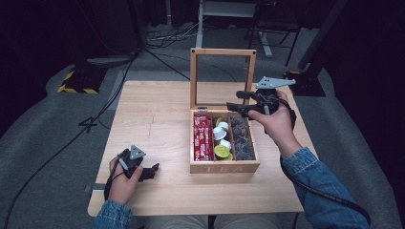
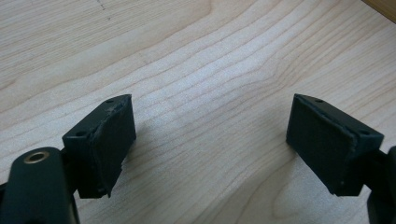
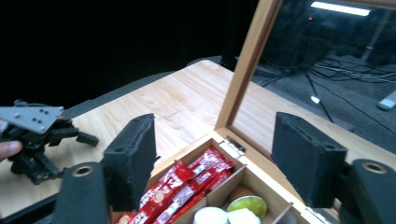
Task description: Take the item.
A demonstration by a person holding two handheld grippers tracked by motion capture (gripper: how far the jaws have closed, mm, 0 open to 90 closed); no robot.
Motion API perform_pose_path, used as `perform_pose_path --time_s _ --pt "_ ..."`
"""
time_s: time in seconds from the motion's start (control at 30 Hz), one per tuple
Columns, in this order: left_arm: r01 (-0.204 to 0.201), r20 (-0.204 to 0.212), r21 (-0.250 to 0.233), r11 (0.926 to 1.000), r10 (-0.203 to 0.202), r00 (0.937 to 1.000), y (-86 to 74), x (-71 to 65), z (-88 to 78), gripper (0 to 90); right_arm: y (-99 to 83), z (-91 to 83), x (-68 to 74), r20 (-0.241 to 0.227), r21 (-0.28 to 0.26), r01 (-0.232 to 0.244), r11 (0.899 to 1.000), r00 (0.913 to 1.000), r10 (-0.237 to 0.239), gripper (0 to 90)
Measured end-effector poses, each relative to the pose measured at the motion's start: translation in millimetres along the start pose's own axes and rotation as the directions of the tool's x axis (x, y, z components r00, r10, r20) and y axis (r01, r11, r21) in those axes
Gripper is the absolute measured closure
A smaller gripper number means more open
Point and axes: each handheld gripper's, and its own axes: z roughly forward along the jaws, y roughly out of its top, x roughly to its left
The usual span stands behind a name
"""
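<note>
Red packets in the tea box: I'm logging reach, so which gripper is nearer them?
Right. The right gripper hovers open just above the red packets in the tea box; the left gripper rests on the table, off to the box's left.

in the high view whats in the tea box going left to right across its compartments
red packets → small round cups with white and lime-green lids → dark grey sachets, all inside the wooden tea box, whose lid stands open.
</note>
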Motion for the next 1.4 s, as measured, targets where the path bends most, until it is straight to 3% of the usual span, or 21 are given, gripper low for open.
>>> perform_pose_path --time_s 0.2,0.27,0.4,0.43,0.97,1.13,1.4 --pt "-0.001 0.000 0.000 1.0000 0.001 1.0000 0.0 0.0 0.0 16.0 -6.4 6.9 8.8 -0.055 0.030 -0.004 1.000 0.9985 0.006 42.7" --pt "-0.001 0.000 0.000 1.0000 0.001 1.0000 0.0 0.0 0.0 15.9 -7.3 10.3 13.2 -0.046 0.036 0.045 0.998 0.9980 -0.044 43.6" --pt "-0.001 0.000 0.001 1.0000 0.001 1.0000 0.0 0.0 0.1 15.8 -7.6 13.8 18.8 -0.049 0.025 0.087 0.996 0.9951 -0.085 45.0" --pt "-0.002 0.001 0.001 1.0000 0.002 1.0000 0.1 0.1 0.1 15.7 -8.7 16.4 21.9 -0.066 0.043 0.063 0.997 0.9960 -0.060 45.7" --pt "-0.002 0.001 0.001 1.0000 0.002 1.0000 0.1 0.0 0.2 15.7 -27.4 50.4 34.1 -0.082 0.153 0.022 0.988 0.9966 -0.009 44.1" --pt "-0.002 0.001 0.000 1.0000 0.002 1.0000 0.1 0.0 0.2 15.7 -36.4 62.6 35.8 -0.071 0.211 0.025 0.977 0.9974 -0.011 44.3" --pt "-0.001 0.001 0.000 1.0000 0.001 1.0000 0.1 -0.1 0.2 15.7 -50.2 81.1 39.3 -0.061 0.310 -0.005 0.951 0.9978 0.025 44.9"
